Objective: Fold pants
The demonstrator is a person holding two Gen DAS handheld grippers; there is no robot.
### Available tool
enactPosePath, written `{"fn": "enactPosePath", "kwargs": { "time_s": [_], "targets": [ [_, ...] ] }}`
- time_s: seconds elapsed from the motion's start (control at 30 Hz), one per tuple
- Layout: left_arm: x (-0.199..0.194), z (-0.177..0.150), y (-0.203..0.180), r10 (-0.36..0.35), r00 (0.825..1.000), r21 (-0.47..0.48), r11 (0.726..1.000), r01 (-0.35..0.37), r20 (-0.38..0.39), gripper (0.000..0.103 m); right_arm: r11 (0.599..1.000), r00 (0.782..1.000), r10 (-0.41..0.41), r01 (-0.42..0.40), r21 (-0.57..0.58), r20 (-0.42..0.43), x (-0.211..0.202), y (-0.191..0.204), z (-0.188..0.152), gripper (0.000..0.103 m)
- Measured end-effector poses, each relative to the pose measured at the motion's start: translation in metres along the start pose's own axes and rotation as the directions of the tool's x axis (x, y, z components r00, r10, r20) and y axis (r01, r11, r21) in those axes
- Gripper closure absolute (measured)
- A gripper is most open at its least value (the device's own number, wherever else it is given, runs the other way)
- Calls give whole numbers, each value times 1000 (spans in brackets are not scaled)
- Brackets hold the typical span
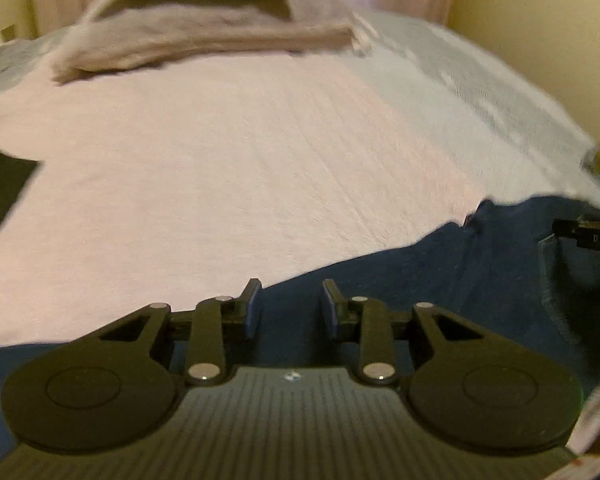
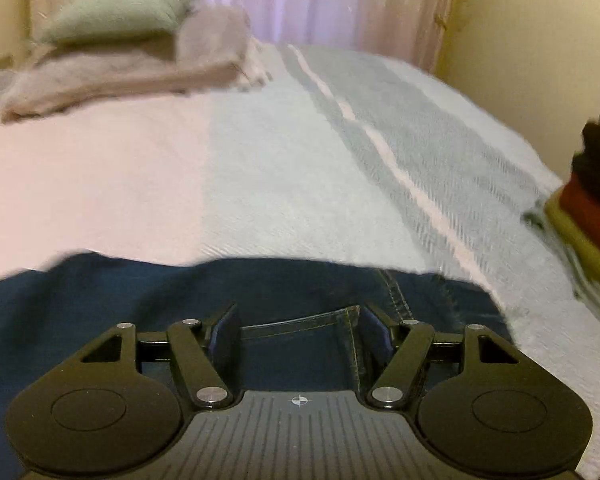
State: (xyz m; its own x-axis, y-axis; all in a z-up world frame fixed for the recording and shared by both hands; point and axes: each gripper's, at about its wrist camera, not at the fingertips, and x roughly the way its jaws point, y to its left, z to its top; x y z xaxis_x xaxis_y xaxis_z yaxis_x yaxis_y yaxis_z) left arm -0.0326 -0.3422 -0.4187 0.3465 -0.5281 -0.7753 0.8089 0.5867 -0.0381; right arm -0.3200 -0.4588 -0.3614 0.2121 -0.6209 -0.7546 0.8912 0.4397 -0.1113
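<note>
Pants of dark blue denim are spread flat on the bed cover, along its near edge. The left gripper is held just over them — its jaws are seen a little apart, with nothing pinched between them. The right gripper is spread wide over a stitched pocket — no cloth is squeezed. A green pillow is seen far back.

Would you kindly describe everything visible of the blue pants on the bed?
The pants are dark blue denim, lying fairly flat along the near edge of the bedspread. Lighter stitched seams and a pocket edge show beneath the right gripper, which hovers open over them. The left gripper, also open, hangs above plain fabric. Neither visibly pinches the cloth.
</note>
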Motion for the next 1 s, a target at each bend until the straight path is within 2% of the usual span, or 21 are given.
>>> {"fn": "enactPosePath", "kwargs": {
  "time_s": [0.07, 0.13, 0.2, 0.27, 0.33, 0.4, 0.47, 0.53, 0.57, 0.63, 0.67, 0.73, 0.8, 0.83, 0.87, 0.93, 1.0],
  "targets": [
    [32, -11, -11, 56, 998, 43, 998, -55, -42, 71, 999, 998, 49, -49, 18, -29, 22, -8, -4, 38],
    [36, -18, -10, 62, 998, 52, 997, -61, -23, 71, 999, 997, 54, -54, -4, -59, 21, -11, 5, 38],
    [24, -20, -7, 66, 998, 50, 997, -65, -16, 71, 999, 998, 35, -36, -11, -55, 3, -16, 9, 39],
    [2, -26, 4, 90, 996, 29, 996, -90, -13, 72, 1000, 1000, 26, -26, 12, 11, -31, -30, 1, 39],
    [-22, -35, 25, 124, 992, -10, 992, -125, -16, 72, 999, 999, 13, -15, 43, 43, -63, -46, -15, 38],
    [-50, -55, 46, 181, 983, -63, 981, -182, -22, 72, 998, 999, -17, 15, 55, 34, -82, -56, -35, 38],
    [-76, -78, 69, 257, 965, -114, 959, -260, -41, 72, 998, 998, -53, 54, 45, -24, -86, -65, -63, 38],
    [-95, -105, 93, 332, 939, -157, 926, -343, -91, 70, 999, 996, -33, 35, 18, -77, -79, -66, -82, 38],
    [-100, -115, 108, 363, 922, -180, 906, -383, -133, 68, 999, 996, -44, 43, -16, -72, -79, -62, -86, 38],
    [-112, -127, 135, 401, 899, -252, 865, -435, -176, 66, 996, 994, -72, 66, -62, -87, -82, -52, -81, 38],
    [-120, -131, 148, 426, 883, -284, 838, -467, -195, 67, 996, 992, -75, 70, -58, -100, -85, -49, -75, 38],
    [-137, -132, 163, 464, 865, -312, 807, -501, -188, 70, 999, 997, -45, 46, 1, -67, -99, -48, -68, 38],
    [-144, -133, 175, 476, 863, -322, 801, -505, -171, 67, 999, 998, -10, 13, 41, -60, -104, -48, -67, 38],
    [-142, -134, 184, 480, 859, -320, 797, -512, -179, 66, 999, 996, -6, 11, 53, -93, -98, -46, -69, 38],
    [-139, -136, 192, 485, 853, -314, 793, -522, -193, 66, 998, 989, -13, 23, 62, -147, -89, -45, -72, 38],
    [-124, -144, 207, 488, 838, -295, 786, -544, -244, 63, 997, 986, -37, 46, 54, -164, -84, -40, -76, 38],
    [-120, -150, 220, 472, 842, -305, 787, -536, -261, 56, 997, 983, -56, 65, 50, -172, -91, -33, -70, 38]
  ]
}}
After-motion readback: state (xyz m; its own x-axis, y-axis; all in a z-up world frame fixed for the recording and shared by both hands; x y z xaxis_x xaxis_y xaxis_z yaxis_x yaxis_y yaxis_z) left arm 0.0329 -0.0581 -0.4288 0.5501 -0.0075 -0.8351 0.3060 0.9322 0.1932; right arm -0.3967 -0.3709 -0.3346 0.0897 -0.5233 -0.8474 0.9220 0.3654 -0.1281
